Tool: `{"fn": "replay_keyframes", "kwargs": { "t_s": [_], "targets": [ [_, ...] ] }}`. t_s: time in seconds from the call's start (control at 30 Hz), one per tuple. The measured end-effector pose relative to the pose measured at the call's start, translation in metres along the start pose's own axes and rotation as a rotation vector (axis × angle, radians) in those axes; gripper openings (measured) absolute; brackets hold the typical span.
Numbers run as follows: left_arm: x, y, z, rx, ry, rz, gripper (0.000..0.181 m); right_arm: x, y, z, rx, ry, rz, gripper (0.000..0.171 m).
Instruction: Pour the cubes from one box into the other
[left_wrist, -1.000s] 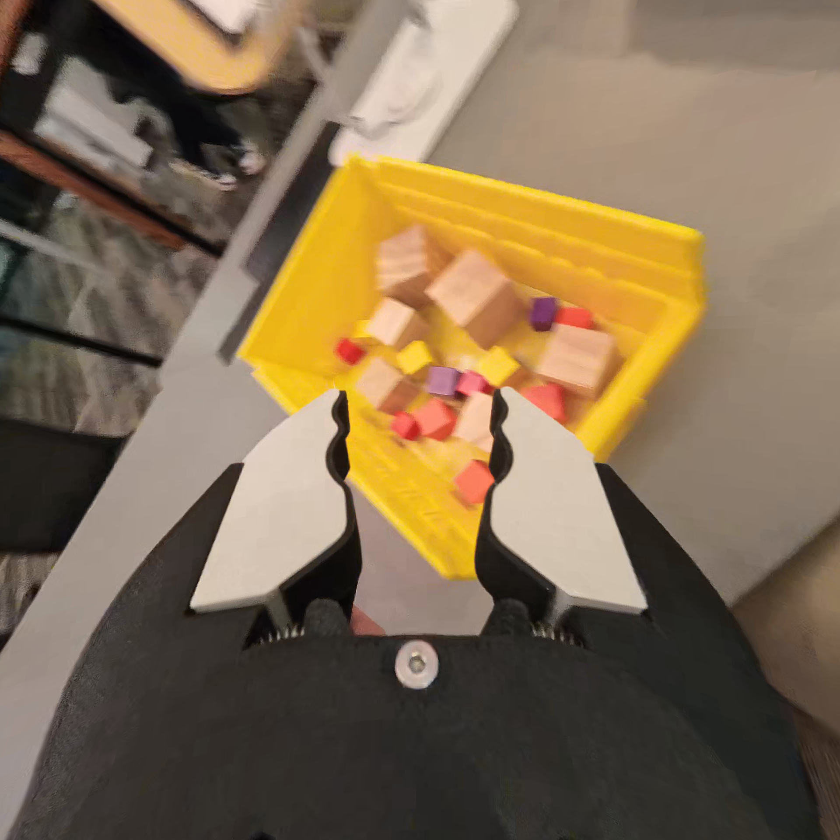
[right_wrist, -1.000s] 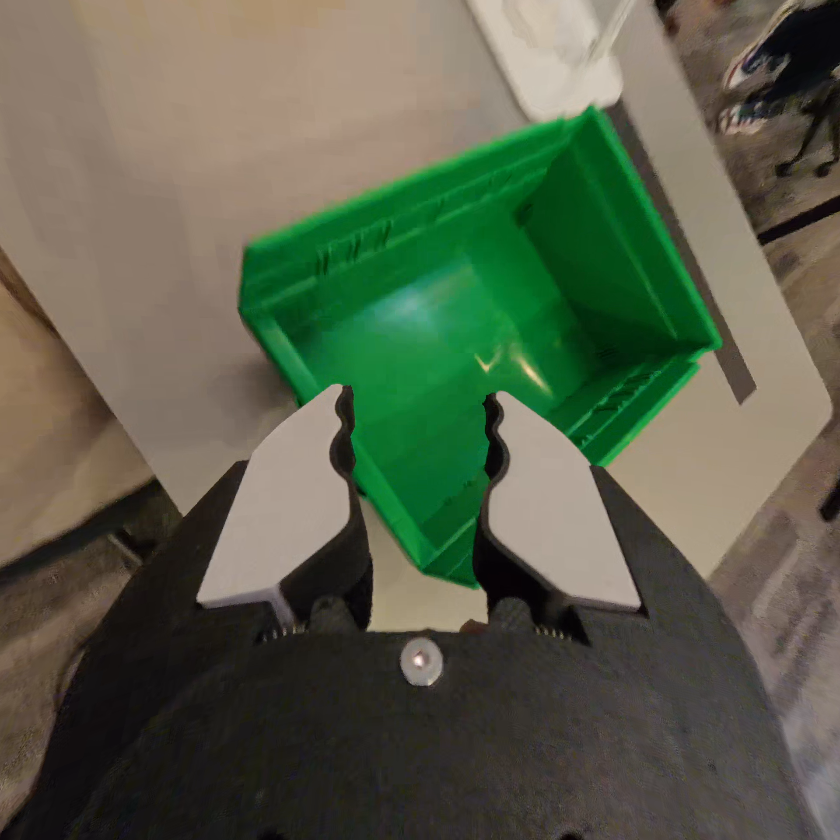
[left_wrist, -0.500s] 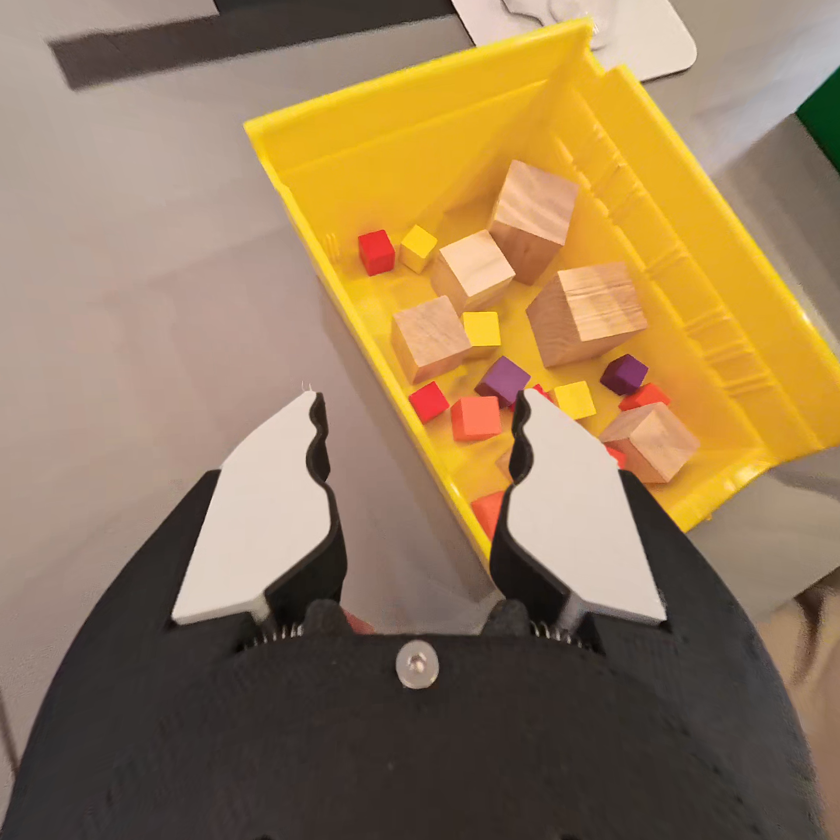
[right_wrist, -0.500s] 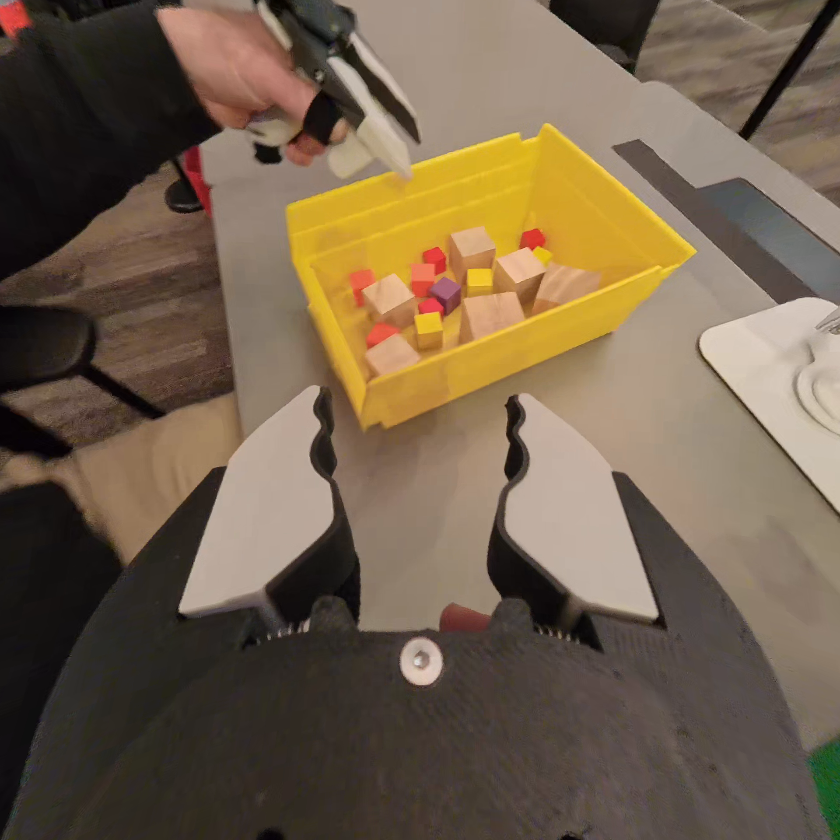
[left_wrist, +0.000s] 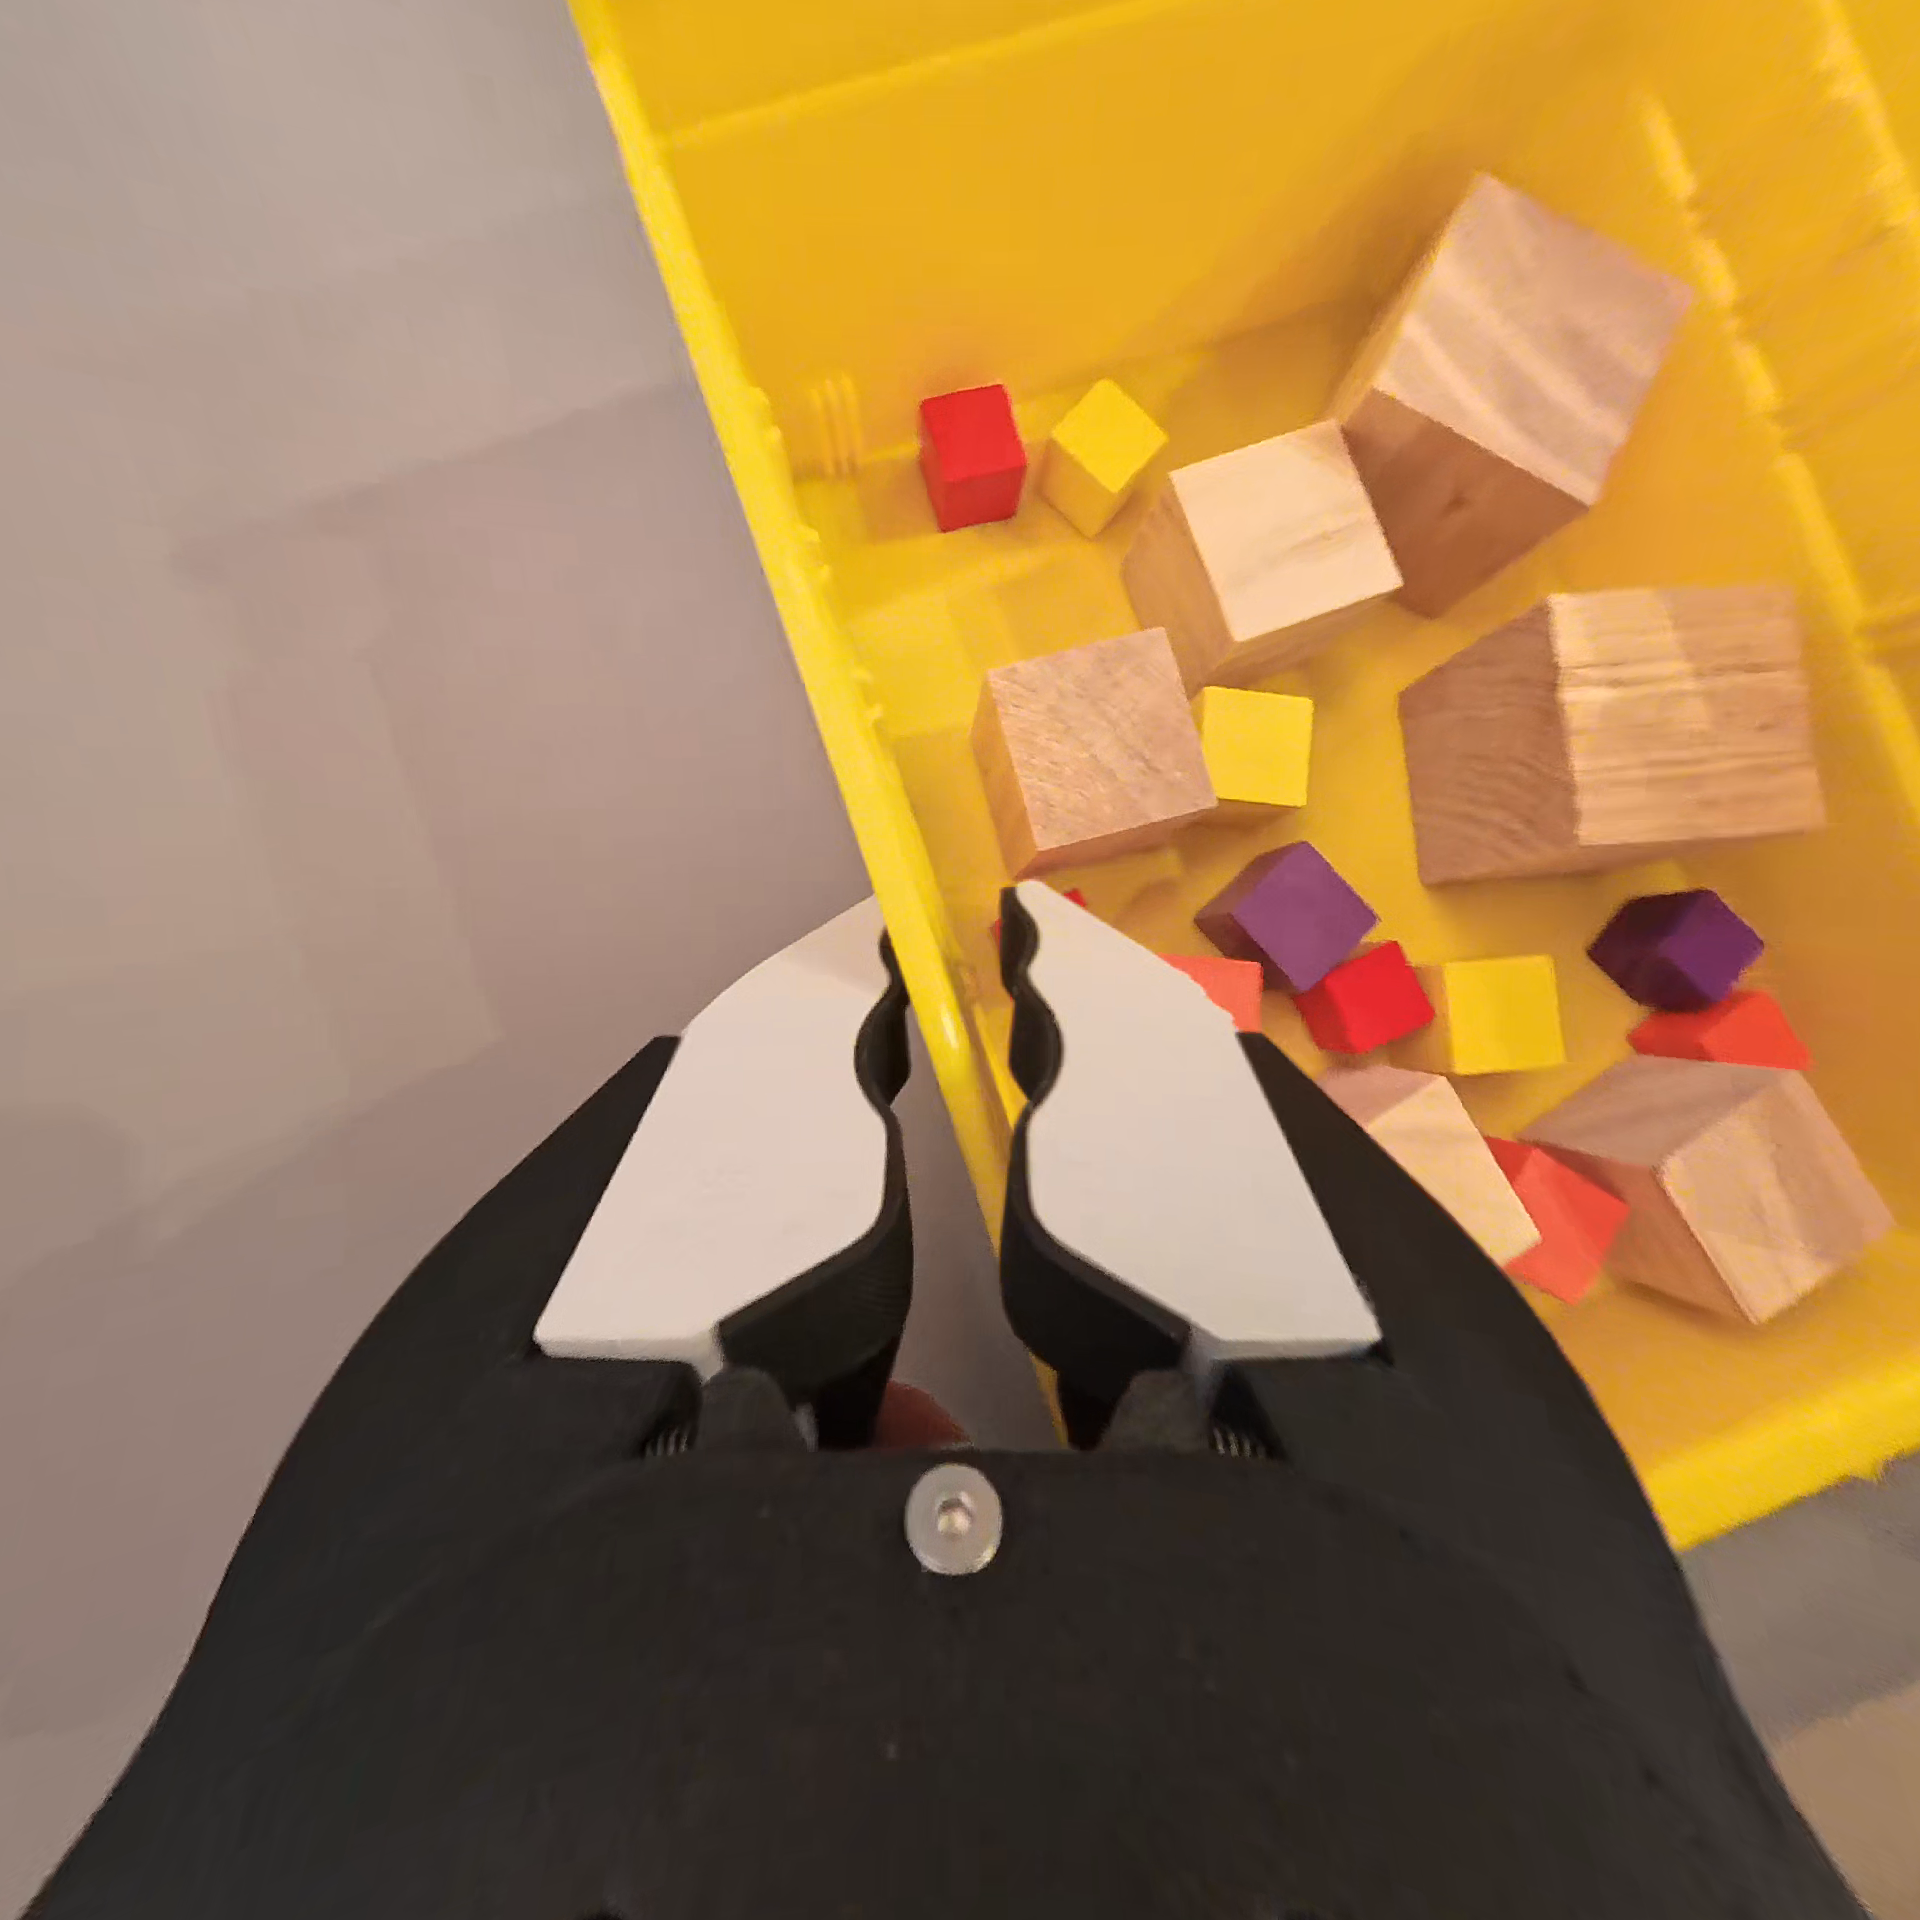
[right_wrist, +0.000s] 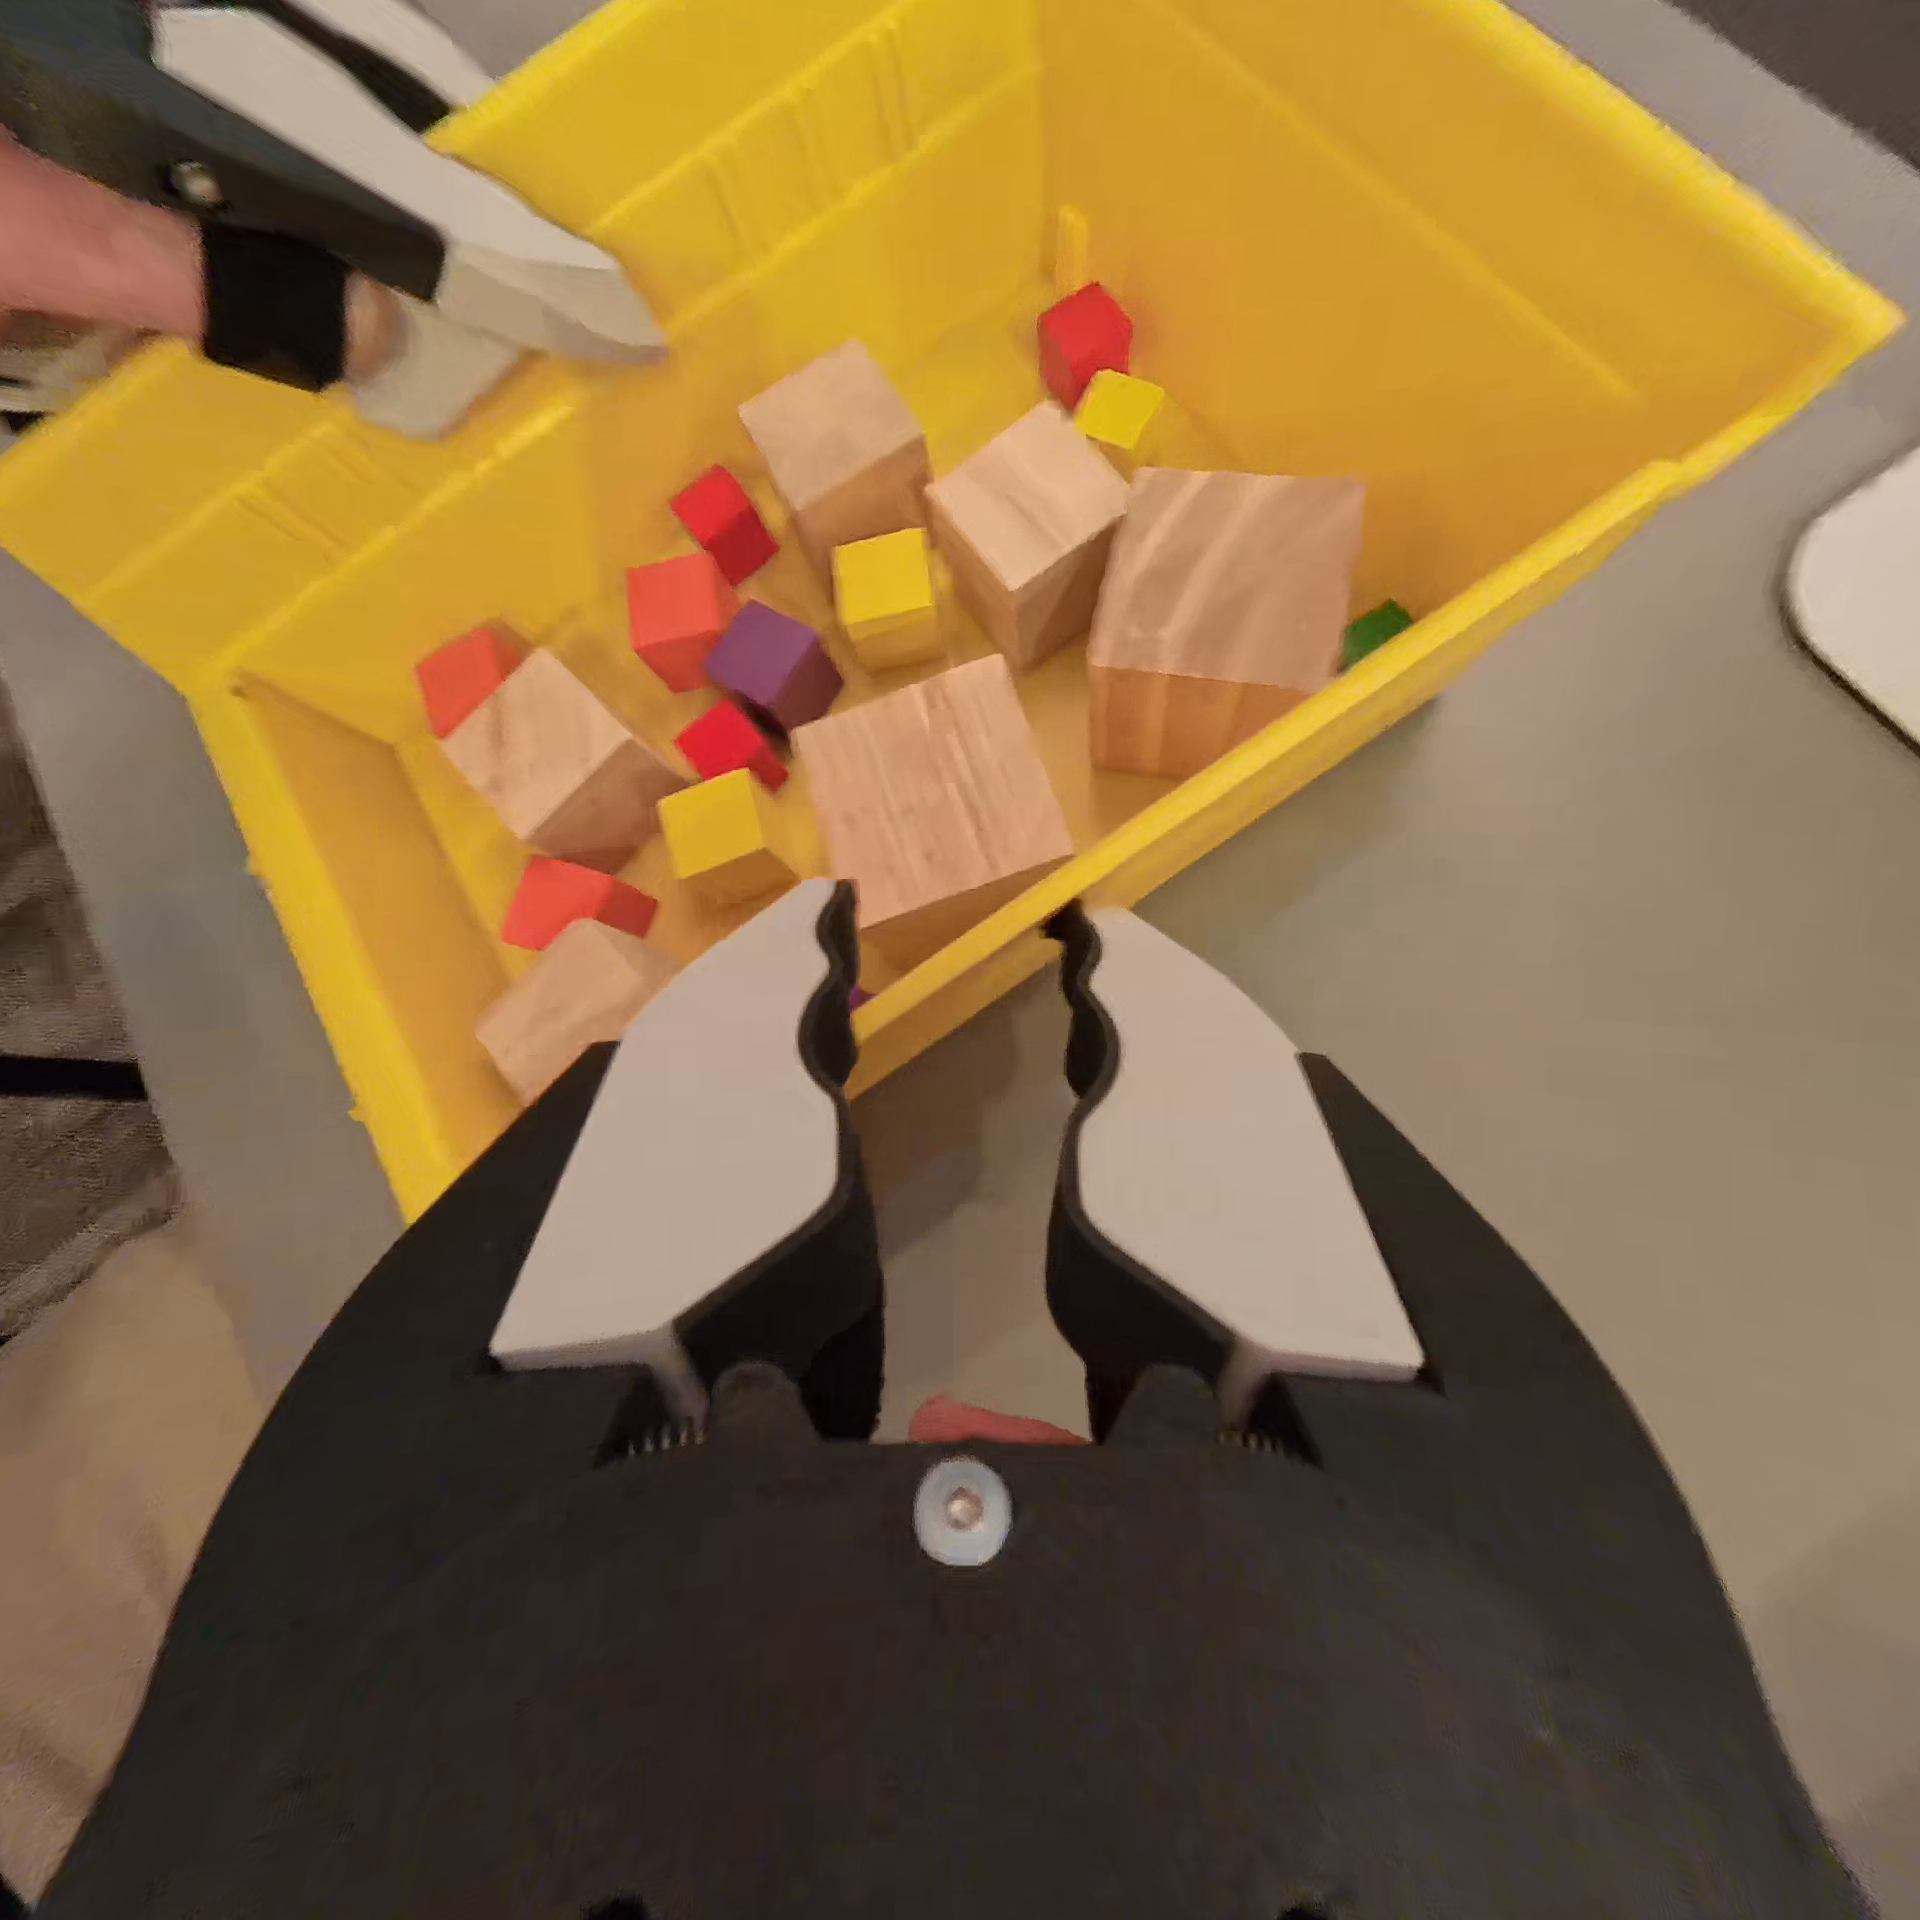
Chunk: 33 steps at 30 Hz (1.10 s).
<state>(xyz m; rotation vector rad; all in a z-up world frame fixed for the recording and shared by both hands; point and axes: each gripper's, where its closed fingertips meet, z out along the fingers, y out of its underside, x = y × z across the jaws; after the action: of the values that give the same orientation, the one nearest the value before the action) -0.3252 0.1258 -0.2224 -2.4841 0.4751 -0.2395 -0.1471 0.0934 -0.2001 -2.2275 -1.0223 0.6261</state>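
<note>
The yellow box (right_wrist: 1455, 239) sits flat on the grey surface (right_wrist: 1558, 935), loaded with cubes (right_wrist: 935, 790): big plain wooden ones, small red, orange, yellow and purple ones, all resting on its floor. Nothing poured, by the look of it; the grab is just being set up and the lift, carry and tip are all left. The left tongs (left_wrist: 951, 914) straddle one long wall of the box, one finger outside, one inside, narrowed to a slim gap around the rim, though I can't tell if they pinch it yet. The right tongs (right_wrist: 951, 914) straddle the opposite long wall, jaws apart with clear space around the plastic, not clamped. The right wrist view gives what the left one misses: the left tongs from outside, a hand (right_wrist: 94, 260) on them, a small green cube (right_wrist: 1374, 629) tucked against the wall, and a white pad (right_wrist: 1860, 613) towards the surface's edge. The left wrist view offers the closer look at wall against finger (left_wrist: 1143, 1143). The other box is in neither view.
</note>
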Motion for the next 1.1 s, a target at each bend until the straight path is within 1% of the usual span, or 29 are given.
{"fn": "replay_keyframes", "kwargs": {
  "t_s": [0.1, 0.23, 0.37, 0.47, 0.6, 0.77, 0.9, 1.03, 1.1],
  "targets": [
    [-0.001, -0.003, -0.001, 0.001, -0.052, 0.017, 0.008, 0.004, 0.003, -0.002, 0.005, -0.016, 0.029, 0.026],
    [0.012, -0.008, 0.001, 0.06, -0.03, -0.015, 0.007, 0.014, 0.008, -0.012, 0.02, 0.016, 0.006, 0.017],
    [0.029, -0.018, -0.006, 0.094, -0.05, 0.012, 0.007, 0.025, 0.017, -0.023, 0.023, 0.02, 0.032, 0.011],
    [0.043, -0.024, -0.007, 0.073, -0.07, 0.078, 0.009, 0.034, 0.025, -0.032, 0.012, 0.032, 0.038, 0.008],
    [0.066, -0.03, -0.004, 0.014, -0.041, 0.171, 0.018, 0.047, 0.033, -0.046, 0.022, 0.069, 0.053, 0.007],
    [0.087, -0.037, 0.004, -0.025, 0.011, 0.163, 0.017, 0.062, 0.04, -0.065, 0.026, 0.093, 0.07, 0.006],
    [0.101, -0.051, 0.006, 0.013, 0.014, 0.119, 0.012, 0.072, 0.04, -0.082, 0.029, 0.133, 0.057, 0.006],
    [0.119, -0.076, -0.002, 0.114, 0.0, 0.116, 0.011, 0.085, 0.037, -0.107, 0.036, 0.168, 0.055, 0.006],
    [0.131, -0.087, -0.005, 0.131, -0.003, 0.121, 0.012, 0.092, 0.036, -0.121, 0.03, 0.189, 0.046, 0.006]
  ]
}}
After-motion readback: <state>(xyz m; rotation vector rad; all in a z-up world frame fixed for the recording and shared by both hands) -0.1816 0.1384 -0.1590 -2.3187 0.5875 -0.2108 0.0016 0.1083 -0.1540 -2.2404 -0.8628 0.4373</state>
